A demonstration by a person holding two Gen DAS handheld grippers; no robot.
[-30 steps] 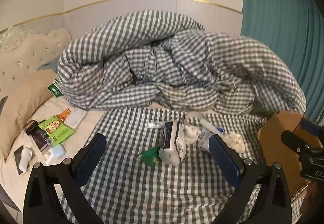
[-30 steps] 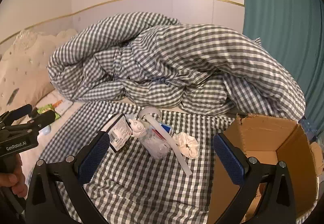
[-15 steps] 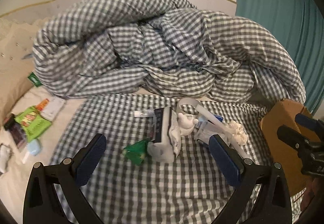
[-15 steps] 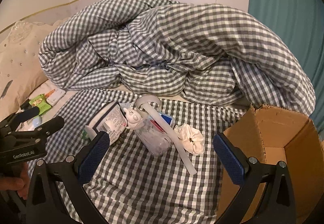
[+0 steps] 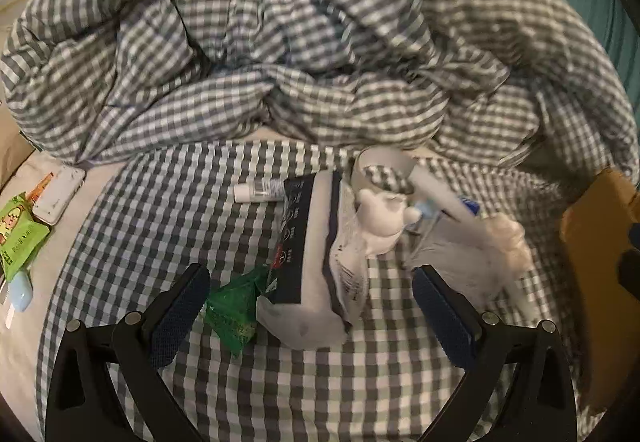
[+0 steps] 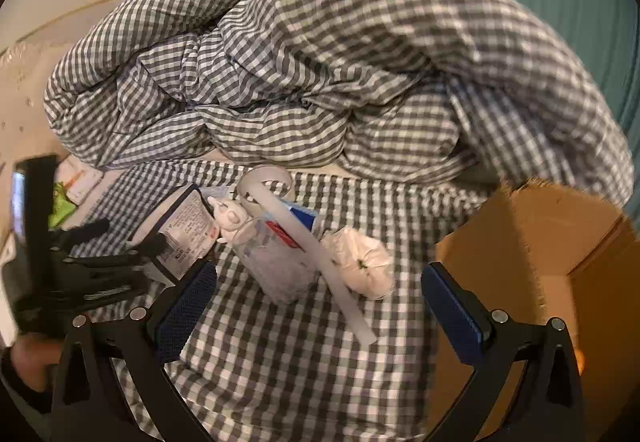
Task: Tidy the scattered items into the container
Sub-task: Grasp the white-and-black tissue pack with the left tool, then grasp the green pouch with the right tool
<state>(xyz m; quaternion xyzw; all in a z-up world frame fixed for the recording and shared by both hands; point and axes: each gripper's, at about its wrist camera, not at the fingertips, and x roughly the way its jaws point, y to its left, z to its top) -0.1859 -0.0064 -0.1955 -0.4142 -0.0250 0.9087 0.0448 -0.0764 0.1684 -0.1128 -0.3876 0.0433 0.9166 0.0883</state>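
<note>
Left wrist view first: the left gripper (image 5: 306, 300) is spread wide and holding nothing, hanging low over the checked bed sheet (image 5: 168, 210) with the dark-labelled packet (image 5: 308, 238) and the green wrapper (image 5: 234, 306) sitting right between its fingers, so I'd guess the packet is its pick. A small white tube (image 5: 258, 191) and a white figurine (image 5: 380, 218) lie just beyond, and only an edge of the cardboard box (image 5: 592, 242) shows at far right. Right wrist view: the right gripper (image 6: 318, 304) is also spread and empty, lined up on the clear plastic jar (image 6: 276, 266), the long white strip (image 6: 316, 254) and a crumpled white bundle (image 6: 360, 262). The box sits open just to the right, handy for dropping things in. Nothing looks packed yet.
</note>
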